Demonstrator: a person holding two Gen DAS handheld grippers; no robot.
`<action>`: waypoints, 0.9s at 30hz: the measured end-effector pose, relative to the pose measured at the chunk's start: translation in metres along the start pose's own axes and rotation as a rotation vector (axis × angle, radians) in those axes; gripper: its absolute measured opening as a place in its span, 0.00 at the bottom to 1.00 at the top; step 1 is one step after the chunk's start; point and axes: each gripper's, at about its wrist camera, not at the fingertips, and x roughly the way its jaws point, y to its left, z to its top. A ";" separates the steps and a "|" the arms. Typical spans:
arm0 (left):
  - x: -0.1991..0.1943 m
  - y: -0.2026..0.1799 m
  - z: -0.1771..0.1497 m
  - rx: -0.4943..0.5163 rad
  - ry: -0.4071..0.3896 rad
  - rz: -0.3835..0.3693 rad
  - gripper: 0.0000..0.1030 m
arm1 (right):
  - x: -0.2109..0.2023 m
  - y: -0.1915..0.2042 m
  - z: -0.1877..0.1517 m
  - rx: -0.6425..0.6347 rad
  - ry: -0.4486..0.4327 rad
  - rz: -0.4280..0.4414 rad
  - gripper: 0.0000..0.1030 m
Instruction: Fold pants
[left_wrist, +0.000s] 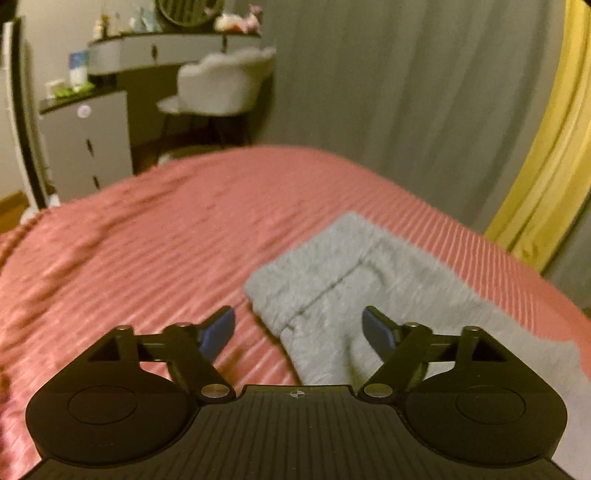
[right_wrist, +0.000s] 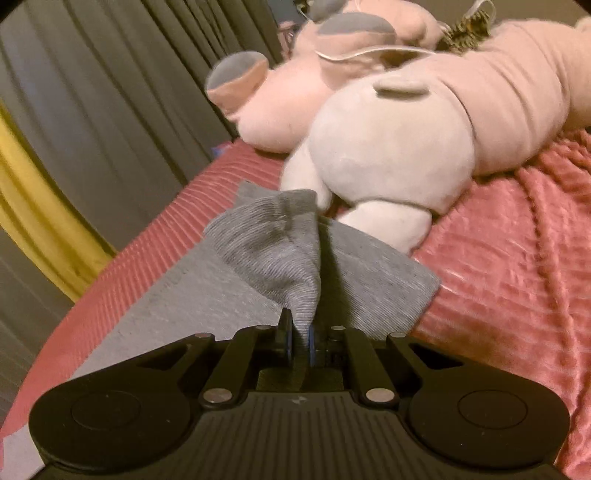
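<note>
Ideally the right hand-held gripper (right_wrist: 300, 341), pinched tight on a bunched corner of the grey pants (right_wrist: 266, 254), carries it over evenly while the left hand-held gripper (left_wrist: 298, 328), gaping and empty, takes the matching edge. Soft ribbed knit, the pants lie on the pink bed (left_wrist: 147, 240), beside the plush toy (right_wrist: 391, 155).

Grey knit pants (right_wrist: 266, 251) flat on pink bedspread, one corner lifted into a peak
</note>
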 end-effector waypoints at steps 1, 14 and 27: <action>-0.006 -0.002 -0.002 -0.017 -0.013 -0.006 0.83 | 0.005 -0.003 -0.001 0.002 0.022 -0.029 0.12; -0.039 -0.133 -0.094 0.267 0.209 -0.344 0.89 | 0.007 -0.063 0.005 0.237 0.032 -0.033 0.36; -0.026 -0.144 -0.120 0.223 0.292 -0.317 0.86 | 0.013 -0.088 0.005 0.275 0.017 0.079 0.67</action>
